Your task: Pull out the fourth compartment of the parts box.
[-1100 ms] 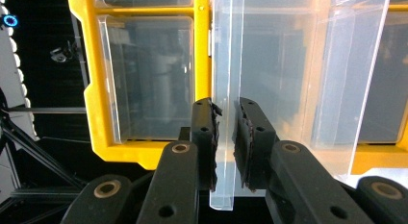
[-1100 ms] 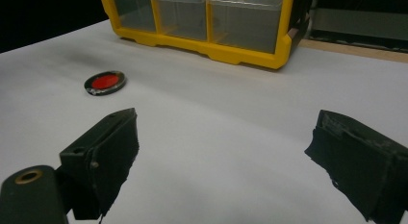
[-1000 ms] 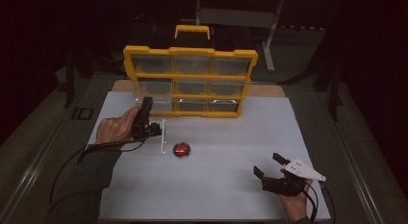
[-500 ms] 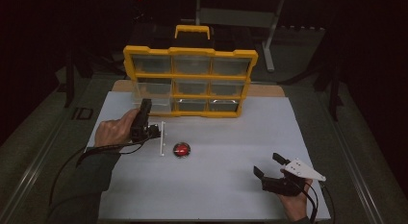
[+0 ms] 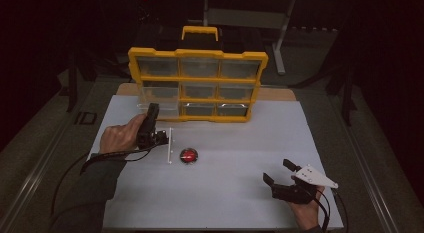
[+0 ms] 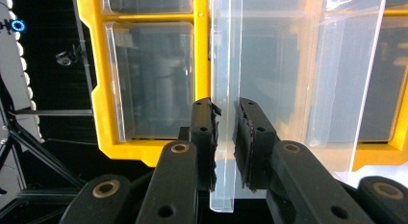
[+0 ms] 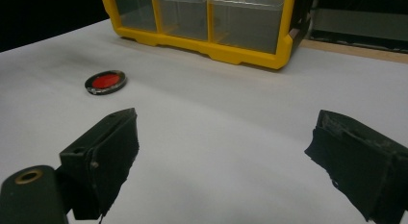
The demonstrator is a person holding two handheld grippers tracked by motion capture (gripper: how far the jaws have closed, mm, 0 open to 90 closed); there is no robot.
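A yellow organizer [image 5: 197, 55] with clear drawers stands upright at the back of the white table [image 5: 235, 143]. My left gripper [image 5: 153, 109], rolled onto its side, is shut on the wall of a clear drawer [image 5: 164, 111] at the bottom-left slot. In the left gripper view the jaws [image 6: 225, 137] pinch that drawer's [image 6: 288, 89] thin wall, with the organizer's frame [image 6: 103, 113] behind. A small red disc [image 5: 188, 155] with a dark rim lies mid-table. My right gripper [image 5: 278, 171] stands open near the front right, with nothing between its fingers [image 7: 223, 137]; the disc [image 7: 106, 81] lies beyond it to the left.
The organizer [image 7: 240, 53] stands on a wooden strip [image 5: 275, 94] at the table's back. Cables trail from both grippers toward the front edge. Dark stands and metal legs [image 5: 282, 38] surround the table.
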